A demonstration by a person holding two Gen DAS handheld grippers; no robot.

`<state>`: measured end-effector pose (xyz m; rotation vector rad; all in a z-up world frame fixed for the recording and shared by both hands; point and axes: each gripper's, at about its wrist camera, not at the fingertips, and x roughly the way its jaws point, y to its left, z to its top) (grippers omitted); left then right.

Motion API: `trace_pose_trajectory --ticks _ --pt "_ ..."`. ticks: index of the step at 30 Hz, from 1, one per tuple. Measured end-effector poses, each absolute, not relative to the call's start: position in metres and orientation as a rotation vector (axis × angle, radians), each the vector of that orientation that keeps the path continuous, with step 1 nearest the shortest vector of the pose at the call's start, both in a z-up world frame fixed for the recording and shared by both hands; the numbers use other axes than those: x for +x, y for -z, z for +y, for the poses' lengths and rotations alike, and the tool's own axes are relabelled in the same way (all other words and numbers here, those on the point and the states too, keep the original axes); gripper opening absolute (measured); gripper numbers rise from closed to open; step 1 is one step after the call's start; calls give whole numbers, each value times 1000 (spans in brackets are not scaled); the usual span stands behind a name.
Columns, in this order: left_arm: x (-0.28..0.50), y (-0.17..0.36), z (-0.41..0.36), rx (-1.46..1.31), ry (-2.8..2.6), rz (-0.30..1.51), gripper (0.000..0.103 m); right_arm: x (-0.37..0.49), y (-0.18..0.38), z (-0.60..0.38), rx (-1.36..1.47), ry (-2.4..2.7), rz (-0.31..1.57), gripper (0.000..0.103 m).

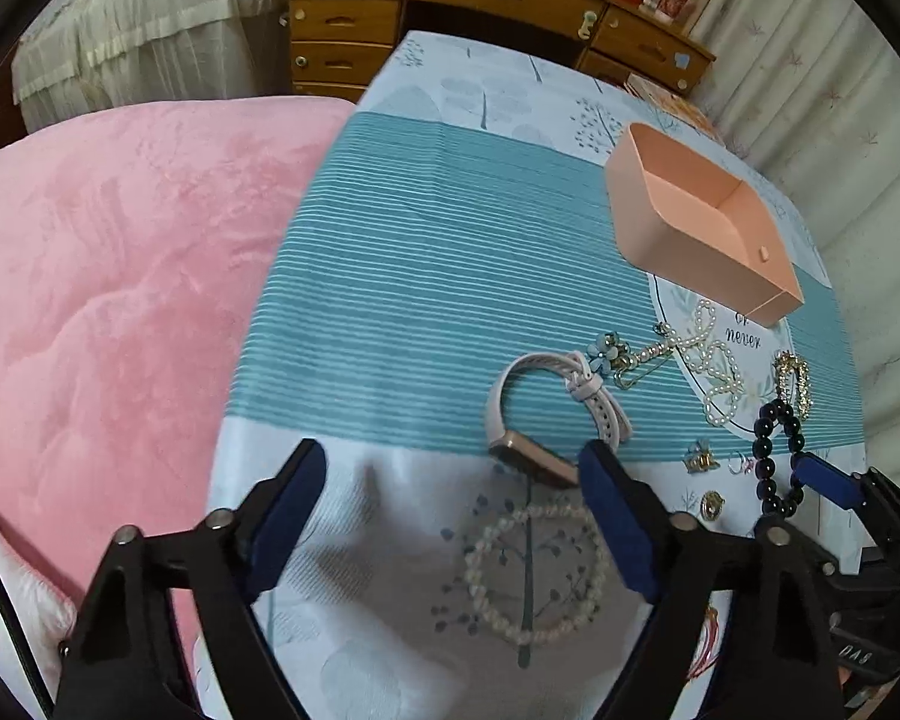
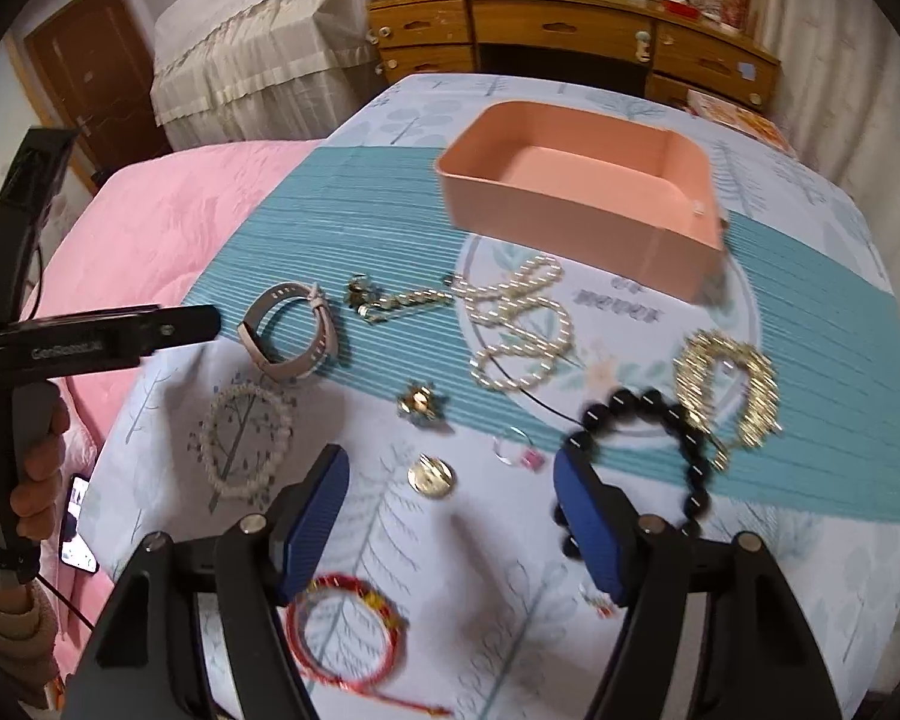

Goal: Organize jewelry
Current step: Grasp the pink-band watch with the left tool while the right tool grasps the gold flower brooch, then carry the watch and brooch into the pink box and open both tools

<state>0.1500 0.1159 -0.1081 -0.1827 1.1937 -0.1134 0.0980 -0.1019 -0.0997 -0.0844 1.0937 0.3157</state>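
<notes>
A peach box point(image 1: 708, 222) point(image 2: 582, 192) stands empty at the far right of the cloth-covered table. Jewelry lies loose before it: a pale pink watch point(image 1: 540, 420) point(image 2: 291, 330), a white bead bracelet point(image 1: 534, 576) point(image 2: 243, 441), a pearl necklace point(image 1: 714, 360) point(image 2: 519, 330), a black bead bracelet point(image 1: 777, 456) point(image 2: 648, 456), a gold hair clip point(image 2: 729, 384), a gold coin-like piece point(image 2: 431, 476), a red bangle point(image 2: 348, 636). My left gripper point(image 1: 450, 486) is open above the white bracelet. My right gripper point(image 2: 450, 498) is open over the coin, its right finger beside the black bracelet.
A pink quilt point(image 1: 120, 300) lies left of the table. A wooden desk with drawers point(image 1: 450, 12) stands behind. Curtains hang at the right. A phone point(image 2: 78, 525) lies at the table's left edge. Small brooches and a ring point(image 2: 513, 447) are scattered mid-table.
</notes>
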Motion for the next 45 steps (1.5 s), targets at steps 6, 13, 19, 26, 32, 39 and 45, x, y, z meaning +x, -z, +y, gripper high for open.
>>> trace_pose_trajectory --ticks 6,13,19,26,32,39,45 --pt "172 128 104 -164 130 1250 55 112 114 -81 -136 -343 1104 56" --pt "185 135 98 -145 113 1261 16 125 131 -77 -147 -337 1146 30" --pt "180 137 94 -153 84 1241 3 124 128 -80 -138 -334 1132 19" --pt "160 123 93 -284 117 1190 3 119 113 -89 -99 -340 1108 19" --pt "146 91 80 -302 157 1117 3 114 75 -105 -58 -335 1054 19" --pt "146 35 64 -275 212 1022 3 124 9 -127 -7 -328 965 19" --pt "163 -25 49 -230 265 959 3 147 -52 -147 19 -286 885 19"
